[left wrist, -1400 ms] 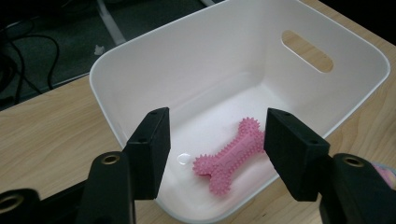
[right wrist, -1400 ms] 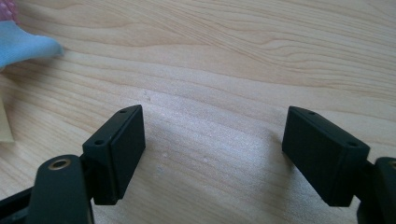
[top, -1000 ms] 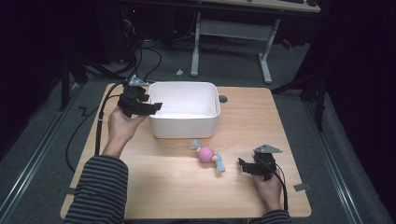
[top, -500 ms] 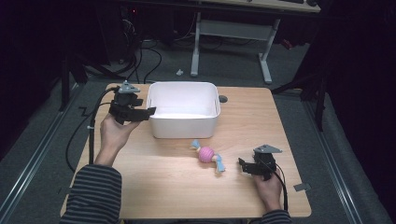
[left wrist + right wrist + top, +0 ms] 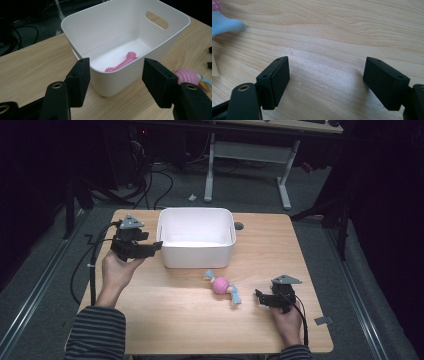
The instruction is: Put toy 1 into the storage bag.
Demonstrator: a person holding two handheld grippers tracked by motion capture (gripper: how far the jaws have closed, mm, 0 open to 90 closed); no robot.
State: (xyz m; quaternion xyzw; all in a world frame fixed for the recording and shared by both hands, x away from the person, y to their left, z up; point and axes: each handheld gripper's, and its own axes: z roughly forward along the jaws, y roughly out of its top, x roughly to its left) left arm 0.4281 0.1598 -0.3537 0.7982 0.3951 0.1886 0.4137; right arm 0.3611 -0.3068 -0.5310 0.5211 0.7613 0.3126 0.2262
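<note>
A white tub (image 5: 196, 240) stands on the far half of the wooden bench (image 5: 165, 320); every place here is given from it. The left tongs (image 5: 150, 248) hang just beside the tub's left wall, jaws spread with nothing between them, pointing at the near left corner. In the left gripper view, the tub's near corner shows in the gap between the 2 black jaws, and a spiky pink toy (image 5: 122, 64) lies on the tub floor against the near wall. In front of the tub, slightly to the right and close to its near wall, a pink ball toy with pale blue ends (image 5: 222, 285) lies on the bare bench. The right tongs (image 5: 260, 297) rest on the bench further to the tub's front right, just beside that toy, jaws spread and empty over bare wood.
</note>
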